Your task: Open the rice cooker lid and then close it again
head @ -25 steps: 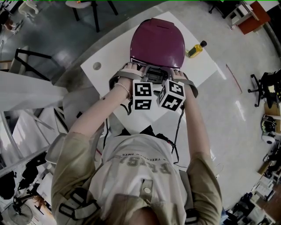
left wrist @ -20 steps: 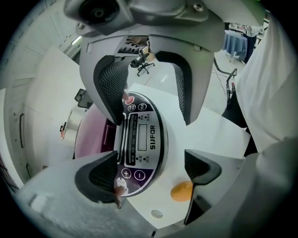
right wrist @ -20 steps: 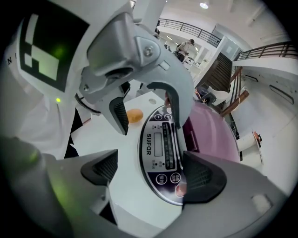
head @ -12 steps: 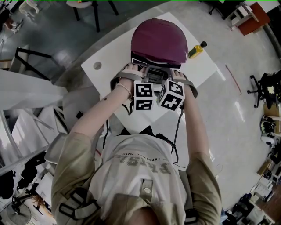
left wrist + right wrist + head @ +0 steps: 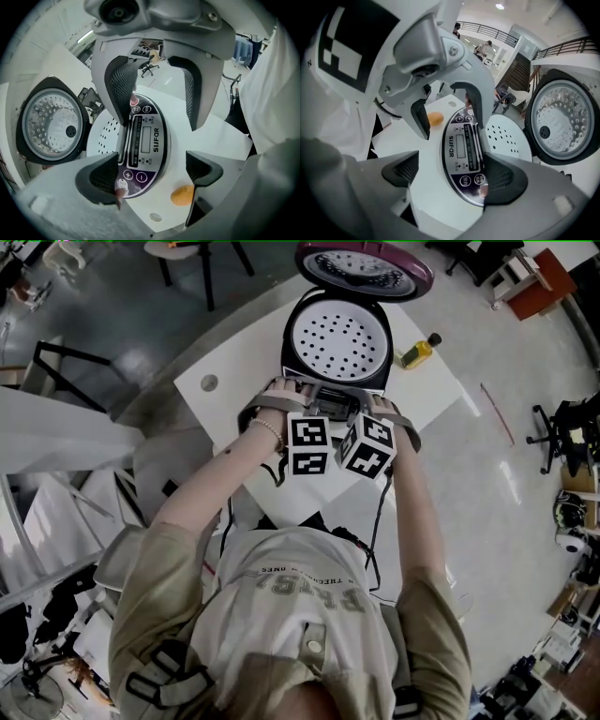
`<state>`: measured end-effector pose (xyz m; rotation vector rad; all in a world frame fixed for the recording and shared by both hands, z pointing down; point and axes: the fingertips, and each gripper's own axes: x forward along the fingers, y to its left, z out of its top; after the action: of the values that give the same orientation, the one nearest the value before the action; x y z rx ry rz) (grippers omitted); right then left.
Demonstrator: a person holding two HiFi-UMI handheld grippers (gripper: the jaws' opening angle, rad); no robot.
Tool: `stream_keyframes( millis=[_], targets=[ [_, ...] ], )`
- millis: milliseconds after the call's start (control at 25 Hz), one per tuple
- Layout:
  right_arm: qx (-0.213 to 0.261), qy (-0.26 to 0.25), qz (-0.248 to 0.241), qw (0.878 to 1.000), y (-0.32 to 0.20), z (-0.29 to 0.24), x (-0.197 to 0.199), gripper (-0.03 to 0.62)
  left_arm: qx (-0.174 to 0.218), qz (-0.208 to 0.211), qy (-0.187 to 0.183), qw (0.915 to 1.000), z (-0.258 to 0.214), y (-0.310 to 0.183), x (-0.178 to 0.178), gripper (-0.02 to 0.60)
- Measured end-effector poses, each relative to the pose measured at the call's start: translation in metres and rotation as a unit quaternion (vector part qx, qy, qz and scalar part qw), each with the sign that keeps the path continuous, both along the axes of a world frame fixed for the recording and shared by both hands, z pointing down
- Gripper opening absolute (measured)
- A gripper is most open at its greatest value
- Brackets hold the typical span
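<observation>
The rice cooker stands on the white table (image 5: 234,381) with its purple lid (image 5: 364,266) swung fully up and back. The perforated white inner plate (image 5: 339,338) is exposed. Both grippers meet at the cooker's front, their marker cubes (image 5: 307,444) side by side. My left gripper (image 5: 152,174) is open and straddles the control panel (image 5: 145,140). One of its fingers (image 5: 101,180) lies by the panel's lower buttons. My right gripper (image 5: 452,176) is open too, across the same control panel (image 5: 464,150). The raised lid's metal underside (image 5: 562,119) shows behind it.
A yellow bottle (image 5: 417,350) stands on the table to the right of the cooker. A round hole (image 5: 208,382) is in the table to the left. A small orange spot (image 5: 182,194) shows on the white surface by the panel. Chairs and clutter surround the table.
The lid was shut one second ago, began to lift half a second ago, and now stands fully open. Both grippers have stayed at the cooker's front.
</observation>
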<state>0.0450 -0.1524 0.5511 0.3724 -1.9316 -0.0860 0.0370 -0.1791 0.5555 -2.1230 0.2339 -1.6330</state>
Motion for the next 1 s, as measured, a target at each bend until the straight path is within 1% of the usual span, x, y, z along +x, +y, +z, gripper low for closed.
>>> stream_keyframes(
  millis=[160, 520, 840, 1000],
  targets=[
    [0.001, -0.005, 0.002, 1.000, -0.0003, -0.0006, -0.0005, 0.431, 0.008, 0.003, 0.002, 1.0000, 0.0003, -0.0002, -0.0004, 0.465],
    [0.001, -0.010, 0.002, 1.000, 0.0001, -0.0009, -0.0010, 0.431, 0.004, 0.004, 0.000, 1.0000, 0.0002, 0.0001, -0.0012, 0.465],
    [0.003, -0.027, 0.010, 1.000, -0.0025, -0.0018, -0.0025, 0.431, -0.013, 0.003, 0.010, 0.9999, -0.0012, -0.0015, -0.0003, 0.465],
    [-0.001, -0.051, 0.024, 0.998, -0.0022, -0.0018, -0.0047, 0.433, -0.031, -0.005, 0.030, 0.9990, -0.0021, -0.0015, 0.0020, 0.465]
  ],
)
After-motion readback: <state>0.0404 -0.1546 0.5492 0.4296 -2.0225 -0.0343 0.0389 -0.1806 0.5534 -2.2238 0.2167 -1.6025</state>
